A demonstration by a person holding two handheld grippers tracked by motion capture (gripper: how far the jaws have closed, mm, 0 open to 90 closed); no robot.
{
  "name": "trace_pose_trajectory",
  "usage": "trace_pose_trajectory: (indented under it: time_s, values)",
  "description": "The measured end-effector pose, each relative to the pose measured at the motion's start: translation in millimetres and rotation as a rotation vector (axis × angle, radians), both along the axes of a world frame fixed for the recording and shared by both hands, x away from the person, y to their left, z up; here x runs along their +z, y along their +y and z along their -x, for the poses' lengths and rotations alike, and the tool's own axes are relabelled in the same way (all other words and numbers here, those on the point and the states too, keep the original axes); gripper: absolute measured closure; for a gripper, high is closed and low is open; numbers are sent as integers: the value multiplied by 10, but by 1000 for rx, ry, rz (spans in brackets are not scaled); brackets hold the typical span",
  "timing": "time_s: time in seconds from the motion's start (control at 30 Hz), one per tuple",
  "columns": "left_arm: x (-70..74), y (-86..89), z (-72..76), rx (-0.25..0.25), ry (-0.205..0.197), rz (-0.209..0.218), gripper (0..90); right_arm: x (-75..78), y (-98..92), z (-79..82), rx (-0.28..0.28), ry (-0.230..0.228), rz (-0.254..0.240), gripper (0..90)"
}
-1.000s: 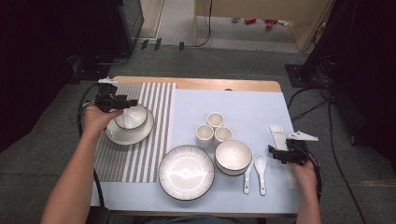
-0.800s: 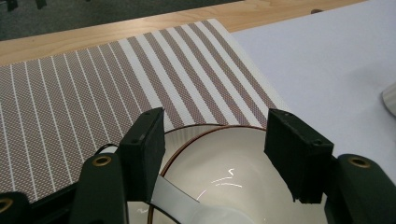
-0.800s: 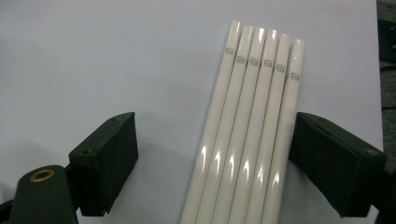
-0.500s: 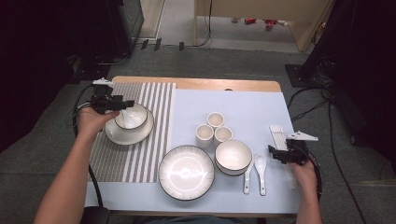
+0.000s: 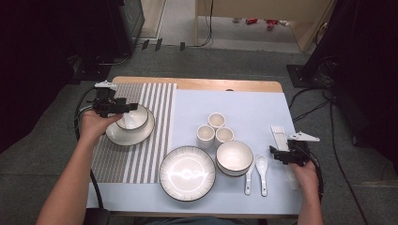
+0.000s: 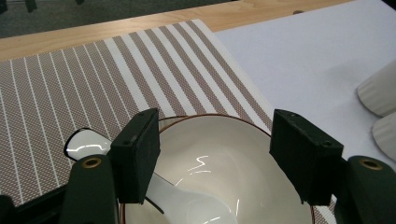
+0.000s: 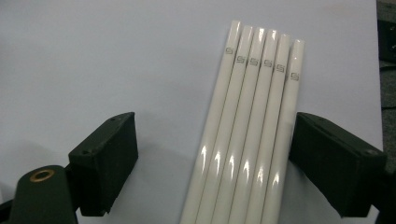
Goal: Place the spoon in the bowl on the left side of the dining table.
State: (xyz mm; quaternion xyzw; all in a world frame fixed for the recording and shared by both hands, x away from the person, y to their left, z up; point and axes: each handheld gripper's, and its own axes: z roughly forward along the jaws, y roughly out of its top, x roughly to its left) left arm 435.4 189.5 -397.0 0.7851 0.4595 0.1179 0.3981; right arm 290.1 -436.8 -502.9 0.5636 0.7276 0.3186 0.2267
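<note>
Hand-held gripper pair: left over the bowl, right at the chopsticks

High view: the left hand-held gripper [image 5: 123, 107] hovers at the 9 o'clock side of the worktop [image 5: 197, 85], over a small bowl [image 5: 134, 116] that sits on a plate [image 5: 126, 134] on the striped mat [image 5: 155, 103]. The right hand-held gripper [image 5: 279, 154] rests at about 4 o'clock, just beside the white chopsticks [image 5: 279, 135].

Left gripper view: the jaws have just been opening and stand wide apart, one at each side of the small bowl's [image 6: 224, 158] rim, pads clear of it. A white spoon [image 6: 140, 182] lies in the bowl, its end sticking out over the rim toward 9 o'clock.

Right gripper view: the jaws stand wide, gripping nothing. Six chopsticks [image 7: 247, 135] lie side by side on the pale cloth [image 7: 116, 56], running from 6 toward 12 o'clock, nearer the right-hand jaw.
</note>
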Motion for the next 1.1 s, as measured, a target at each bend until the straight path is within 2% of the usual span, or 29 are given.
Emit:
trace_pose_trajectory:
  time_s: [0.13,0.2,0.23,0.3,0.37,0.5,0.6,0.77,0.83,0.93,1.1]
  values:
    - [0,-18,50,-10,-9,-15,339,0,2,1,-2,1,2,144]
    - [4,-4,80,-15,-12,-6,339,0,1,0,-1,0,2,144]
    - [18,-5,86,-15,-16,-26,339,0,1,0,-1,0,2,144]
    - [23,-4,96,-14,-23,-28,339,0,-1,0,0,0,0,144]
    - [23,-1,109,-16,-9,-8,339,-1,-1,-1,0,0,0,144]
    - [10,-24,195,-32,-22,-16,339,-1,-1,-1,0,0,0,144]
    - [9,-28,241,-25,-32,5,339,0,-1,-1,-1,0,-1,144]
    - [1,-66,294,-33,-39,-10,339,0,0,0,-1,0,0,144]
    - [6,-65,308,-35,-42,19,340,0,-1,-1,0,0,0,144]
    - [10,-81,327,-36,-37,9,339,0,1,1,-2,1,1,144]
    - [17,-103,388,-38,-48,20,339,0,-1,-1,0,1,1,144]
